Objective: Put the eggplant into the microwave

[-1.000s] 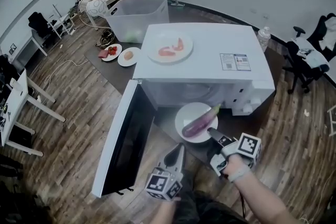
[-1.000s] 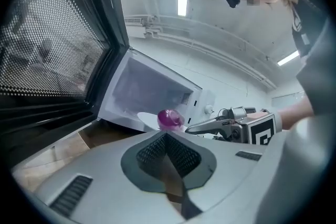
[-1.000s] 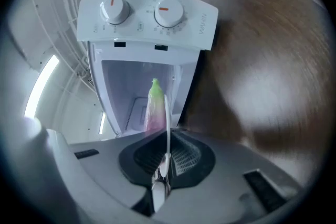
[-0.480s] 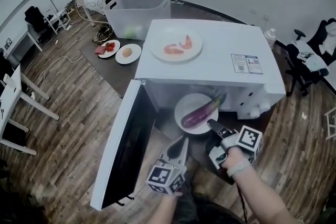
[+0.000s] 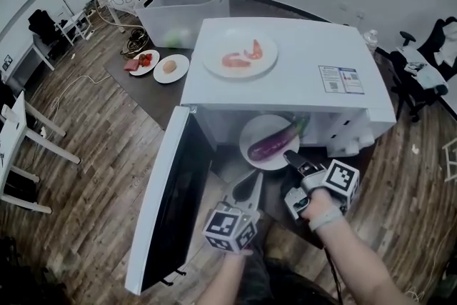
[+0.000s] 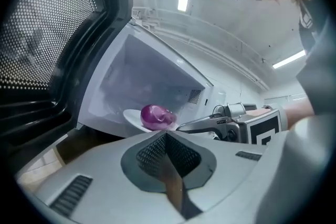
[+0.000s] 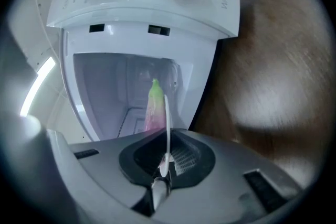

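Eggplant [image 5: 273, 141] lay on a plate [image 5: 255, 129] pinched by the right gripper [image 5: 291, 157], only partly inside the microwave [image 5: 285, 75] ahead; left gripper [image 5: 248, 188] closed, empty.

Eggplant [image 5: 275, 143] on plate [image 5: 253, 131] at the microwave [image 5: 300, 82] mouth; door [image 5: 171, 203] left; second plate [image 5: 213, 53] on top.

The right tool [image 7: 167, 161] clamps the plate [image 7: 167, 120] edge, eggplant [image 7: 153, 106] on it, facing the open microwave [image 7: 142, 18].
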